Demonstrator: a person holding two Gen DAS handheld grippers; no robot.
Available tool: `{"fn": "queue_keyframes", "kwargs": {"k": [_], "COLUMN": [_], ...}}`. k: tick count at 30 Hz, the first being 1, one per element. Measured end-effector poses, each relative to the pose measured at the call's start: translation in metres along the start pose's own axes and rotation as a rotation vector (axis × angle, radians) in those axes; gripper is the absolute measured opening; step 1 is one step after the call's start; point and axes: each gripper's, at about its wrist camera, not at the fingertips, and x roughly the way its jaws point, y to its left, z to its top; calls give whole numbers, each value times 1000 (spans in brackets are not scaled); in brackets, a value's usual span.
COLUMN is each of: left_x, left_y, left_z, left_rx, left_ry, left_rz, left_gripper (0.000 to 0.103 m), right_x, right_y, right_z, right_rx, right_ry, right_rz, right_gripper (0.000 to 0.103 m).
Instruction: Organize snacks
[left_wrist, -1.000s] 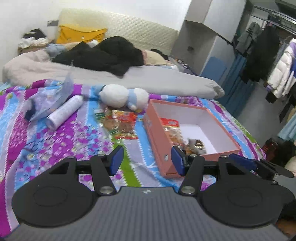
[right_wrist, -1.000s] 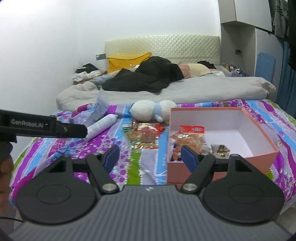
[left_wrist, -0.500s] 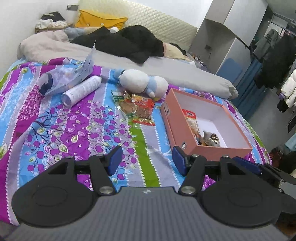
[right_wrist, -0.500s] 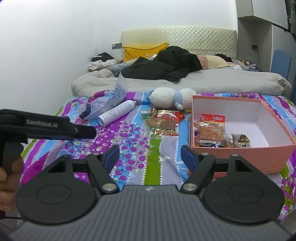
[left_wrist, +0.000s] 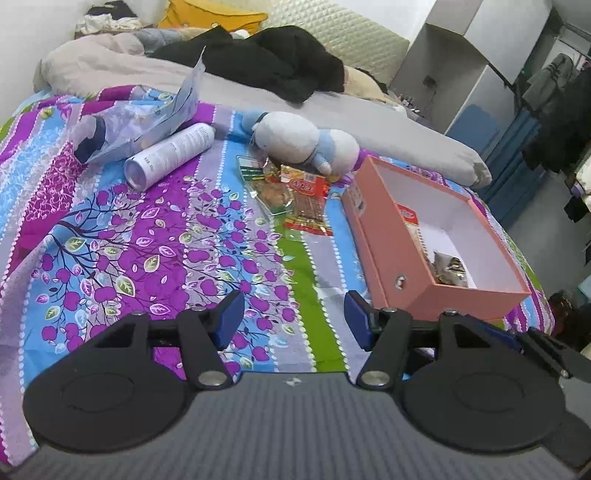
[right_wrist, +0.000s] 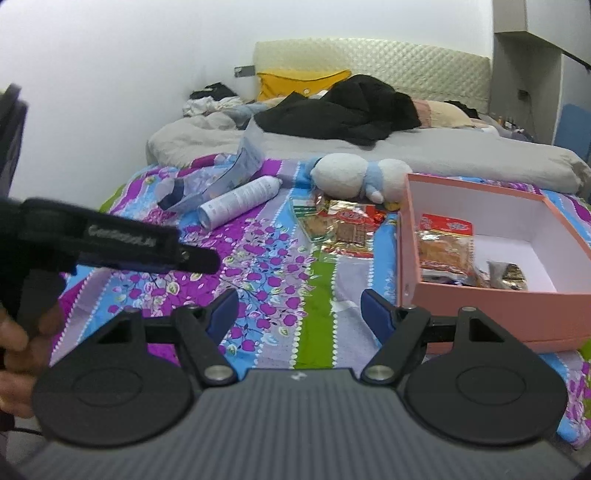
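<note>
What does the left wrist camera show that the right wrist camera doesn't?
Only the left wrist view shows hanging clothes on a rack at the far right. Only the right wrist view shows the other tool, with the hand gripping it. Both show the pink box, the loose snack packets beside it, the plush toy, the white bottle, and an open, empty tool in front.

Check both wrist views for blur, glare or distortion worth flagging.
Left wrist view: sharp, strong fisheye bending at the edges, pink box legible. Right wrist view: softer, wall overexposed, the left gripper at frame left motion-blurred, its lettering unreadable; snack packets still clear.
</note>
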Motion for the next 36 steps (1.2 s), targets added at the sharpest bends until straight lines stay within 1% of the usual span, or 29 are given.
{"fn": "queue_keyframes", "kwargs": {"k": [4,6,9,15,19,22,25,28,29,31,33,34,35,36], "left_x": [20,36,61,136,196,241,279,307,317,335,342,345,347,348], "left_y": [13,22,35,67,88,102,113,119,120,120,119,119,118,118], "left_z": [5,9,17,43,67,88,107,118,120,123,122,123,123,123], "left_rx": [-24,-47,-94,-196,-266,-305,-344,-375,-385,-391,-395,-390,-380,-376], "left_ry": [9,21,26,50,92,114,115,112,118,141,143,142,141,139], "left_rz": [-7,-11,-40,-107,-148,-203,-250,-307,-315,-321,-336,-344,-344,-341], "left_gripper": [65,65,65,65,64,64,64,63,62,53,51,51,50,45], "right_x": [22,34,56,117,170,211,247,276,284,298,304,305,306,307], "right_y": [6,8,7,-1,-9,-17,-30,-42,-45,-50,-53,-54,-55,-56], "right_z": [2,3,5,11,22,32,42,49,50,51,52,52,52,51], "right_rx": [-21,-39,-54,-80,-64,-54,-32,-11,-3,10,9,11,13,14], "right_ry": [20,22,27,44,77,103,107,110,117,135,139,134,129,132], "right_rz": [10,7,-1,-41,-65,-85,-118,-143,-148,-165,-182,-191,-199,-204], "right_gripper": [75,74,74,74,74,74,75,75,75,75,80,87,88,88]}}
